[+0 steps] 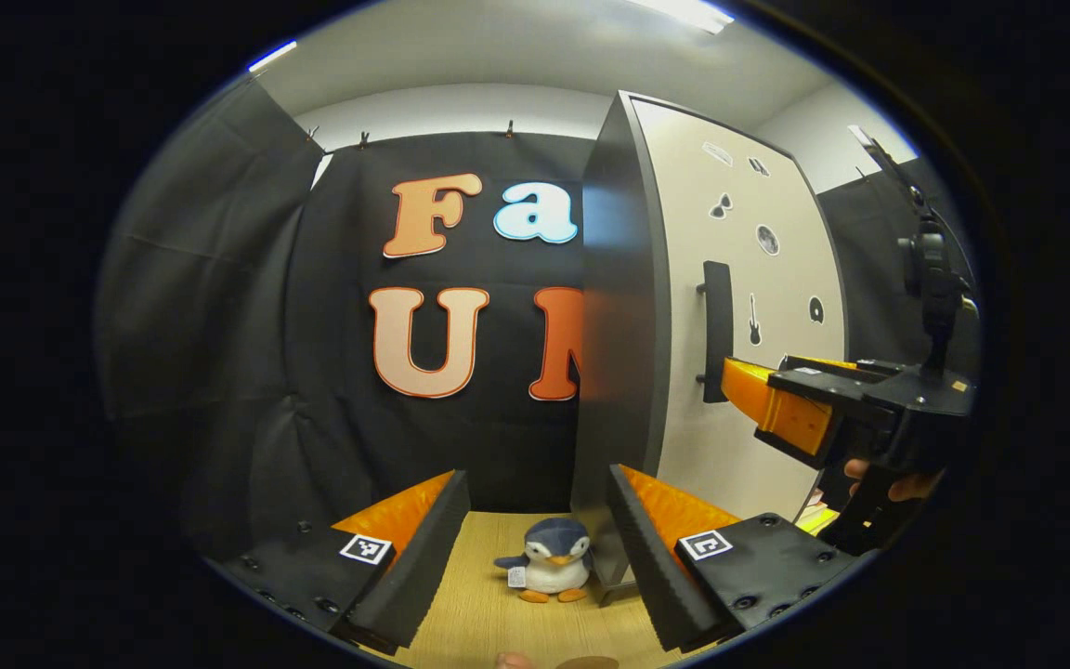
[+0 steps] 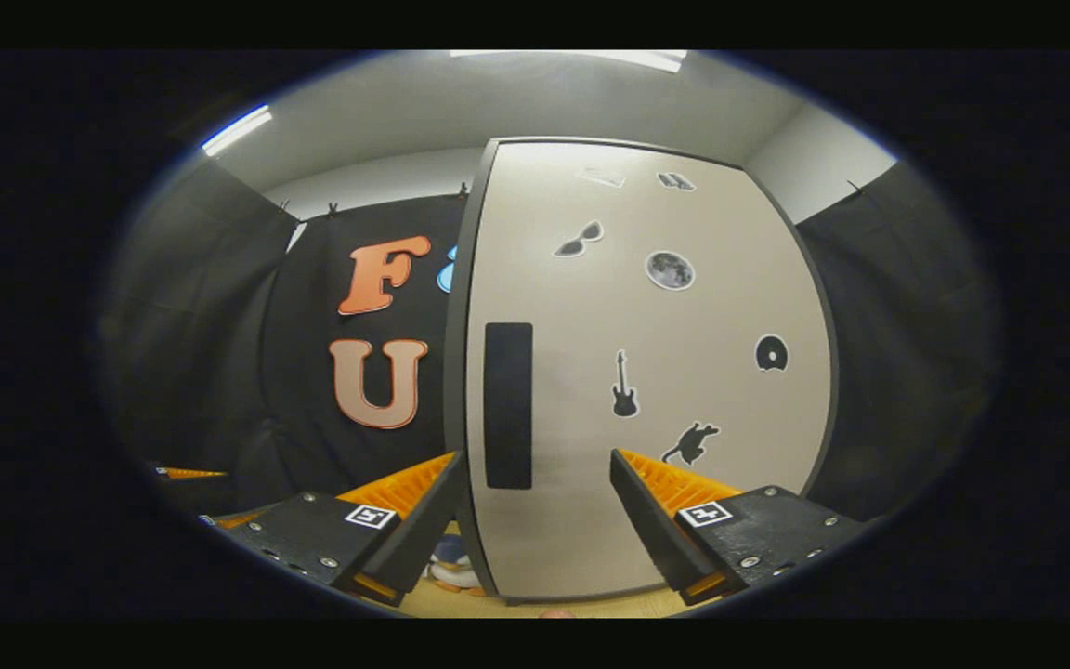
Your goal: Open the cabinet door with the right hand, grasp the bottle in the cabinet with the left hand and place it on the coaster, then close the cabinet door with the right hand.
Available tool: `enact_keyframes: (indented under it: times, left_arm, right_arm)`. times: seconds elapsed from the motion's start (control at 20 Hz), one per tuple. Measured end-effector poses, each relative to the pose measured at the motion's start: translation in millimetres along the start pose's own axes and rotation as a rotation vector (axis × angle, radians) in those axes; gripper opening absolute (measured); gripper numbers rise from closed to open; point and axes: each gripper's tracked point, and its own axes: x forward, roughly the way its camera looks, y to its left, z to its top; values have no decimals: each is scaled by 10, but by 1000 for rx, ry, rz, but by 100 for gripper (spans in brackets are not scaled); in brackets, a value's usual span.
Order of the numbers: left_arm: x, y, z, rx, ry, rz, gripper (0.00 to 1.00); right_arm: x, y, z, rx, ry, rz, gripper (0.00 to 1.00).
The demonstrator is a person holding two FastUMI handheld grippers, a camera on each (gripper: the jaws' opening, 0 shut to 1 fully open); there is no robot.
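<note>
The cabinet door [image 2: 646,372] stands closed just beyond the right gripper [image 2: 535,502], whose jaws gape toward its handle [image 2: 508,405]. The left gripper [image 1: 535,539] hangs spread over the surface [image 1: 498,613].
</note>
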Motion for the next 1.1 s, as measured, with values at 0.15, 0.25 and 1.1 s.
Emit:
enact_keyframes:
  times: [0.15, 0.25, 1.1]
  left_arm:
    - [40, 38, -24, 2, 4, 1, 96]
    - [61, 72, -38, -2, 4, 6, 96]
    - [7, 433, -209, -37, 36, 55, 96]
  right_arm:
    - [198, 58, -11, 1, 14, 0, 95]
    - [312, 67, -29, 3, 27, -6, 95]
    - [483, 143, -57, 70, 66, -41, 26]
